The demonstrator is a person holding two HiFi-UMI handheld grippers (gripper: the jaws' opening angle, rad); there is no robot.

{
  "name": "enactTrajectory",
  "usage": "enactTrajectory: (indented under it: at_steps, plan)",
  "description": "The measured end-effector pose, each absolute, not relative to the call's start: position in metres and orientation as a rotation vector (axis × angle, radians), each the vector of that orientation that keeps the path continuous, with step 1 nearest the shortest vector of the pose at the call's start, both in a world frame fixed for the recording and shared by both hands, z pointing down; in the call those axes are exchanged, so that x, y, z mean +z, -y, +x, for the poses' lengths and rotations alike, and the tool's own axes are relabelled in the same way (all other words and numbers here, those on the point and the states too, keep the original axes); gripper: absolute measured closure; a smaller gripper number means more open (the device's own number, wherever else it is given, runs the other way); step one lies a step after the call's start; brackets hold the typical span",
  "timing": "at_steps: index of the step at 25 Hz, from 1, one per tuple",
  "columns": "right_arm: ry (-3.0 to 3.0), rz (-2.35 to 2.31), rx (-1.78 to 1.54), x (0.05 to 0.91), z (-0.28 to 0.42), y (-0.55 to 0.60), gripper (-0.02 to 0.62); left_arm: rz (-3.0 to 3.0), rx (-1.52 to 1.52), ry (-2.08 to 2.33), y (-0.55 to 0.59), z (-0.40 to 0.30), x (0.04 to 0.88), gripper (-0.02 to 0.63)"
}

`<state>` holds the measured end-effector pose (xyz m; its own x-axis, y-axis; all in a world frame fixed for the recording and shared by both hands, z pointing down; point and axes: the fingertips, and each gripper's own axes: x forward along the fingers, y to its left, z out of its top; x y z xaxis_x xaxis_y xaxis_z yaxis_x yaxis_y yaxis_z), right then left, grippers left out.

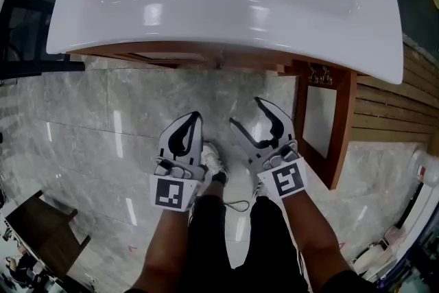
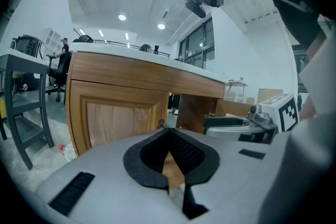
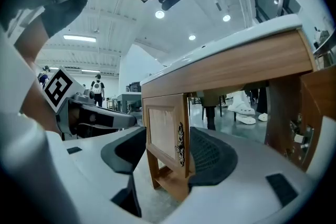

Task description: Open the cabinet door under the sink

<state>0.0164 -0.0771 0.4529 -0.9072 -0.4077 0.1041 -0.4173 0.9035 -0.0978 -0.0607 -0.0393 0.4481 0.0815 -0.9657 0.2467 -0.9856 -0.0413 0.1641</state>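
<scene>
The white sink [image 1: 226, 3] sits on a wooden cabinet. Its right door [image 1: 322, 123] stands swung out toward me, hinges [image 1: 319, 75] showing at its top. The left door [image 2: 118, 118] is closed, with a small ornate handle [image 3: 180, 144] at its inner edge. My right gripper [image 1: 247, 113] is open with nothing between its fingers, held in front of the cabinet and left of the open door. My left gripper [image 1: 191, 119] is beside it, shut and empty. In the left gripper view the pads [image 2: 157, 152] meet at the tips.
Grey marble floor tiles [image 1: 103, 120] run under the cabinet. A slatted wooden wall [image 1: 405, 99] stands at the right. A dark stool [image 1: 41, 223] is at the lower left and a grey table frame [image 2: 23, 107] stands left of the cabinet. My shoes [image 1: 214, 162] are below the grippers.
</scene>
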Motion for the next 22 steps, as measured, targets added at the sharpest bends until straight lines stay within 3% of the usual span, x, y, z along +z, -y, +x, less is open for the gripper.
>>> enactTrajectory:
  at_steps: [15, 22]
  plan:
    - [3.007, 0.472, 0.146, 0.476, -0.066, 0.133, 0.241, 2.073, 0.11, 1.897, 0.035, -0.101, 0.462, 0.586]
    - [2.966, 0.392, 0.148, 0.488, -0.092, 0.141, 0.22, 2.077, 0.101, 1.916, 0.03, -0.114, 0.465, 0.586]
